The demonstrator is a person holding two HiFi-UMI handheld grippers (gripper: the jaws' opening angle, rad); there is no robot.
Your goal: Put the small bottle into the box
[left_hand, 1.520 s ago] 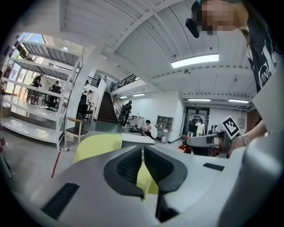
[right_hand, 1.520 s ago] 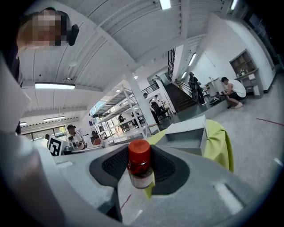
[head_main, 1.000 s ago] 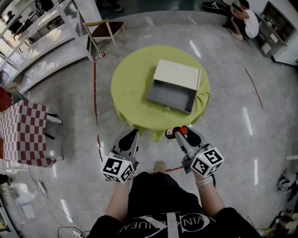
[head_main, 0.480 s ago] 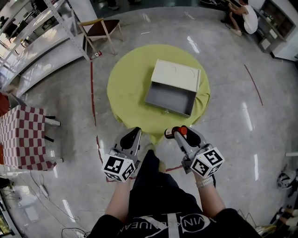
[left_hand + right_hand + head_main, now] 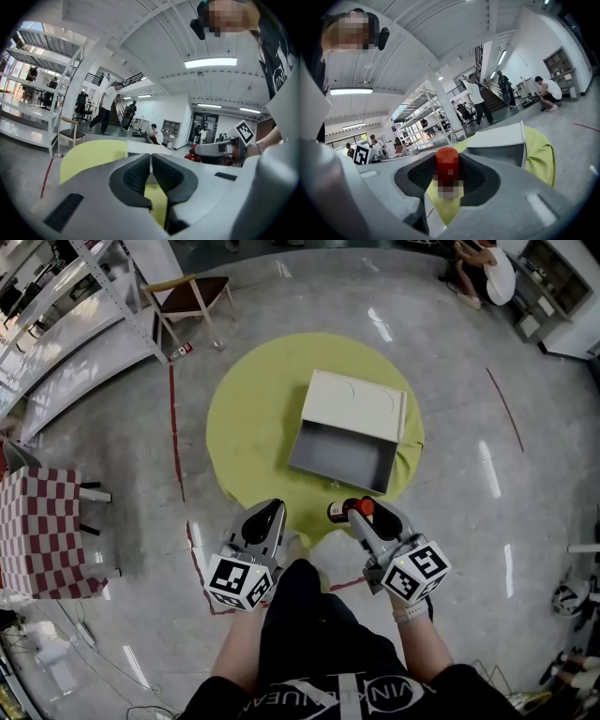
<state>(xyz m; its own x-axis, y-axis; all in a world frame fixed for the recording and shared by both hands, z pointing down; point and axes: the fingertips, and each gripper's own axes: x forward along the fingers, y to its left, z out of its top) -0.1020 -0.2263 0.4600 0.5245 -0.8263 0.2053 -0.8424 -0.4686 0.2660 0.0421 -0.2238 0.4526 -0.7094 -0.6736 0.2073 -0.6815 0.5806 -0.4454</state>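
So far we have only the pickup done: our right gripper [image 5: 357, 513] is clamped on the small bottle [image 5: 341, 511] just below the open, empty box [image 5: 342, 451] at frame centre. Our left gripper [image 5: 265, 517] is closed on nothing. The placing is left.

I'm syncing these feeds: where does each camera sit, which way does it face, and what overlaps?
Head view: on the head, facing steeply down at table, box, left gripper, right gripper; forearms and torso show.
Left gripper view: on that gripper, along its closed jaws toward the table; right wrist shows.
Right gripper view: along jaws clamping the small bottle, toward the box.
Shared: all three show table and box.
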